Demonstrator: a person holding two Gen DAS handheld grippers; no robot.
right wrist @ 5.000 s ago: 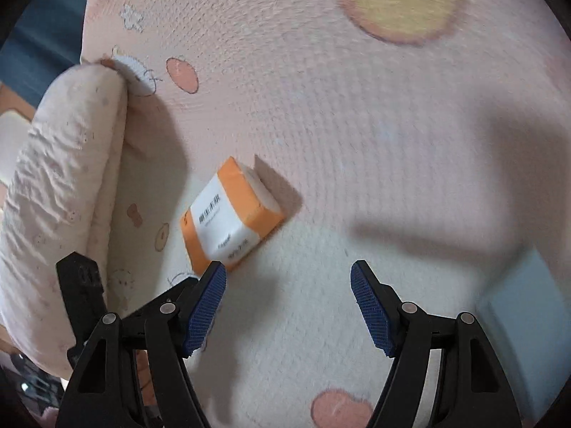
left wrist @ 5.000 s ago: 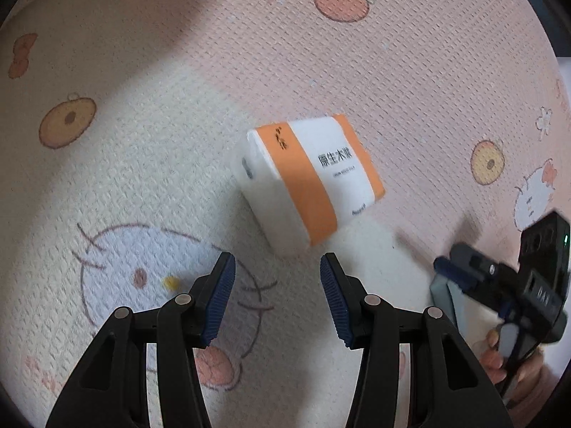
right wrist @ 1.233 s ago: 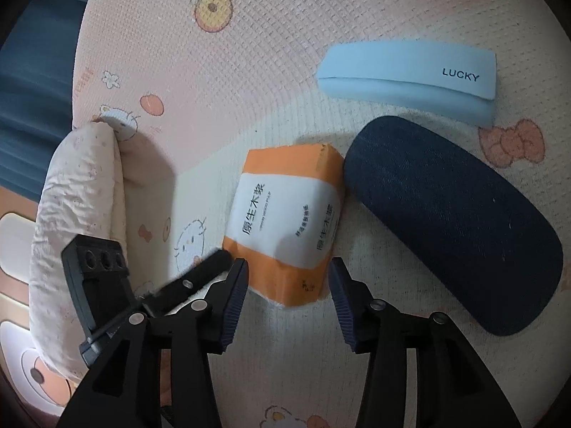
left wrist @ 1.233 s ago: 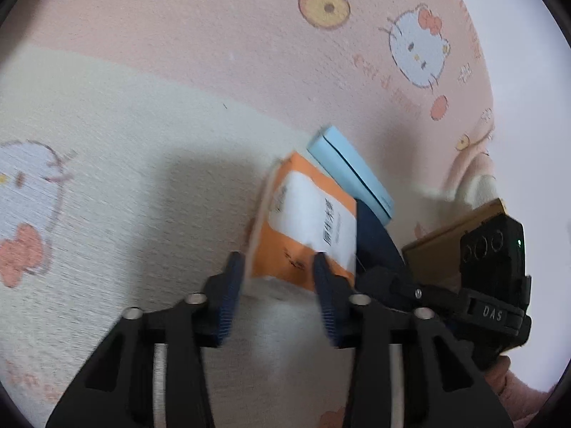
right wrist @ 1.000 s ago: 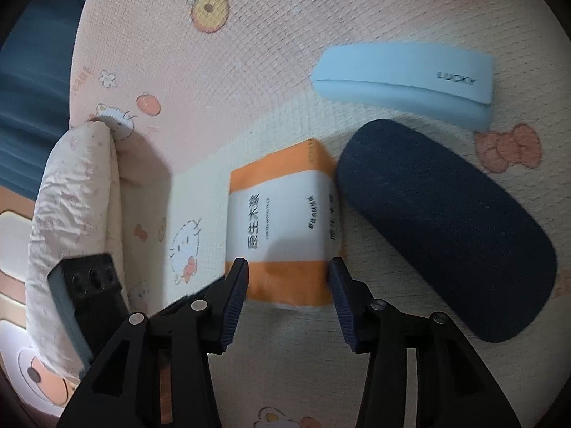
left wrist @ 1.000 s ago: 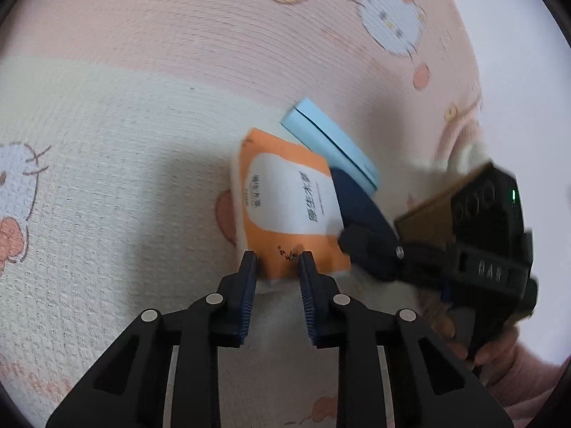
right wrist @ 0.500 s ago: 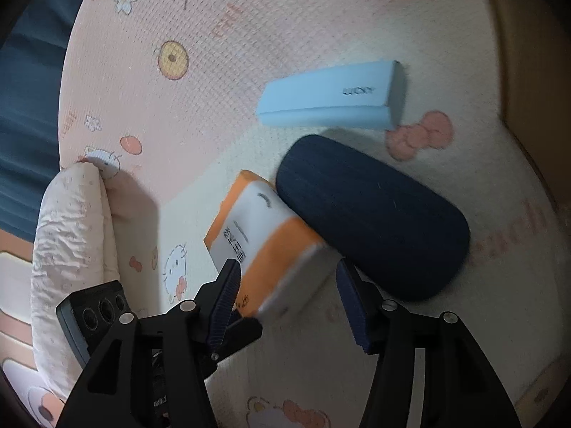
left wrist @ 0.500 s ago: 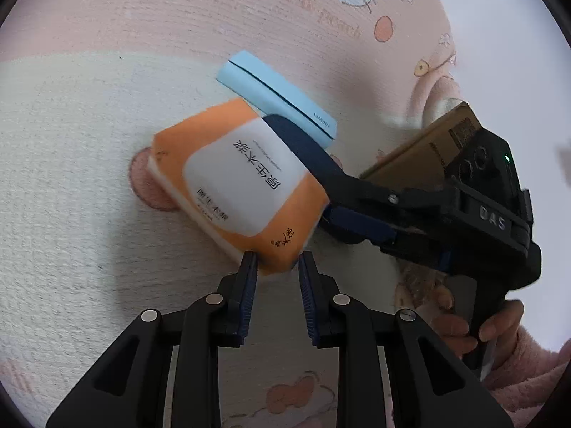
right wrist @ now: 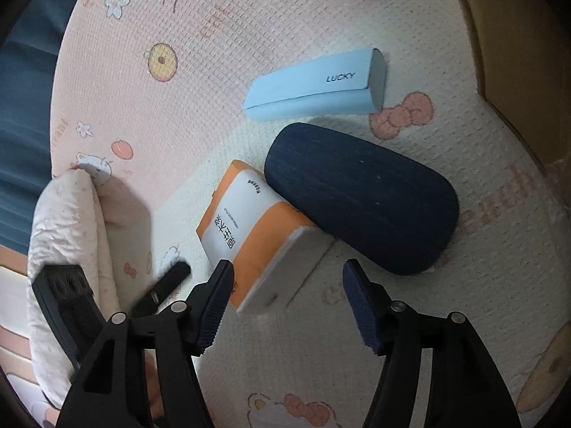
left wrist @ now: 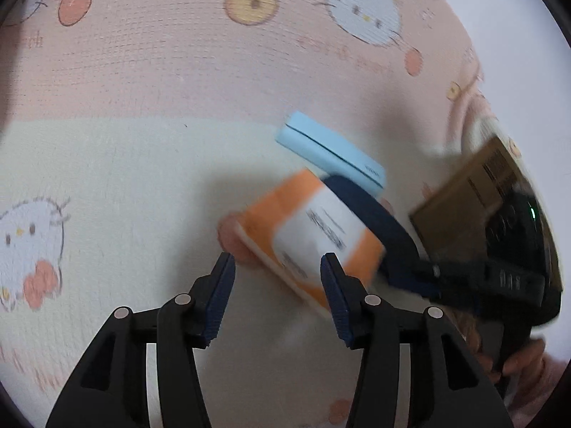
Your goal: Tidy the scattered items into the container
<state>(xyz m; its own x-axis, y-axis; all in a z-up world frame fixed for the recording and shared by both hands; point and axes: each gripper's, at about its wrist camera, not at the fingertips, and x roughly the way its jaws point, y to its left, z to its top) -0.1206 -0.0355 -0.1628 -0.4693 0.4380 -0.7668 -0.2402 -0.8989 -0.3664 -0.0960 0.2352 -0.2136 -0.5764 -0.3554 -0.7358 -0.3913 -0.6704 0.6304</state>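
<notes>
An orange-and-white tissue pack (right wrist: pixel 249 228) lies on the cartoon-print mat, one end leaning on a dark navy glasses case (right wrist: pixel 364 199). A light blue "LUCKY" case (right wrist: pixel 314 85) lies just beyond. My right gripper (right wrist: pixel 287 296) is open, fingers either side of the pack's near white end, not touching. My left gripper (left wrist: pixel 276 285) is open just short of the same pack (left wrist: pixel 310 235), which looks blurred. The right gripper's body (left wrist: pixel 499 267) shows at the right of the left wrist view. A cardboard box (left wrist: pixel 474 192) stands behind it.
The cardboard box's wall (right wrist: pixel 517 53) rises at the right. A rolled cream pillow (right wrist: pixel 67 235) lies at the left mat edge. The left gripper's body (right wrist: pixel 71 306) is at lower left. The blue case (left wrist: pixel 332 153) lies beside the navy case (left wrist: pixel 371 214).
My left gripper, shut on the pack's corner half a second ago, has opened and let it go. My right gripper has opened wider. The pack now rests against the navy case.
</notes>
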